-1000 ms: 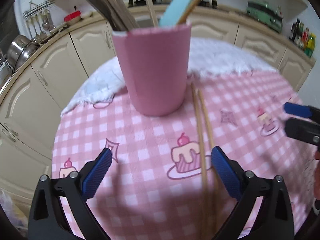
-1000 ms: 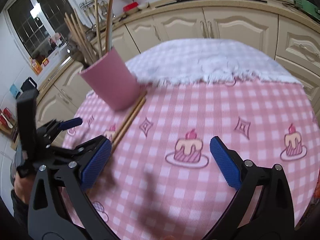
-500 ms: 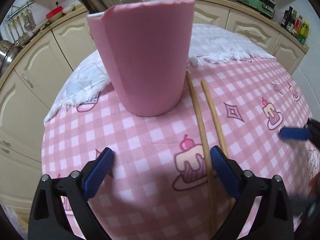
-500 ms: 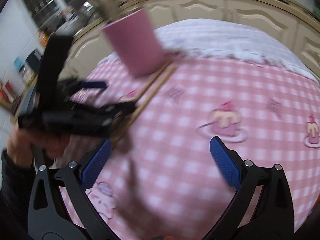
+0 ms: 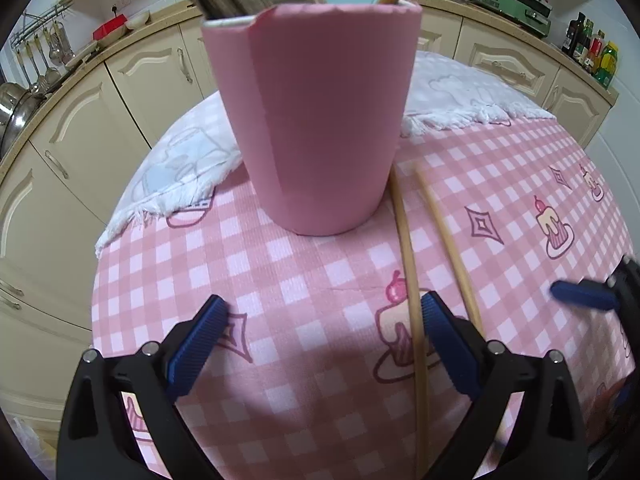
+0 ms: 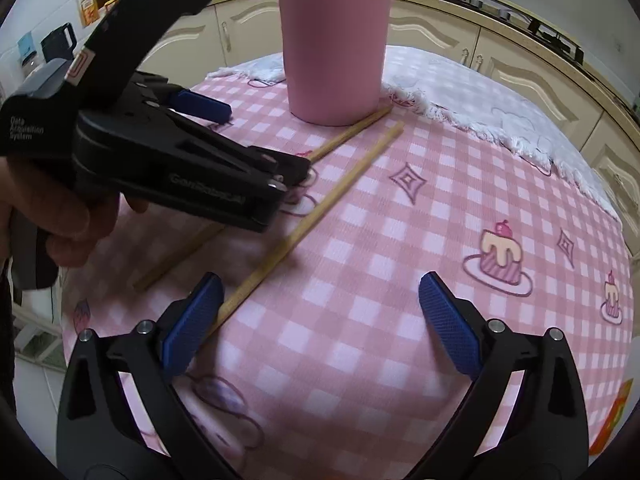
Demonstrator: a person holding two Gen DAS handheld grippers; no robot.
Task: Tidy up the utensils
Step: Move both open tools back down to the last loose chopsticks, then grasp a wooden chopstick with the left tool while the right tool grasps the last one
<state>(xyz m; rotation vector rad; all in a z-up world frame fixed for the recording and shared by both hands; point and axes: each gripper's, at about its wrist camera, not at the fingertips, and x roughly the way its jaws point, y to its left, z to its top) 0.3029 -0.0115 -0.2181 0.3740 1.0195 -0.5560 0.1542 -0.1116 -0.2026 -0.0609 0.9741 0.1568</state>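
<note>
Right claw (image 6: pixel 320 312) gapes wide above the pink checked cloth (image 6: pixel 360 280), a chopstick (image 6: pixel 312 220) just inside its left pad. Left claw (image 6: pixel 256 144) sits low over the other chopstick (image 6: pixel 348 132), near the pink cup (image 6: pixel 334 52).

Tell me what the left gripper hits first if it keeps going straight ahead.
Most likely the pink cup: it stands dead ahead of the open left gripper, with only bare tablecloth between.
</note>
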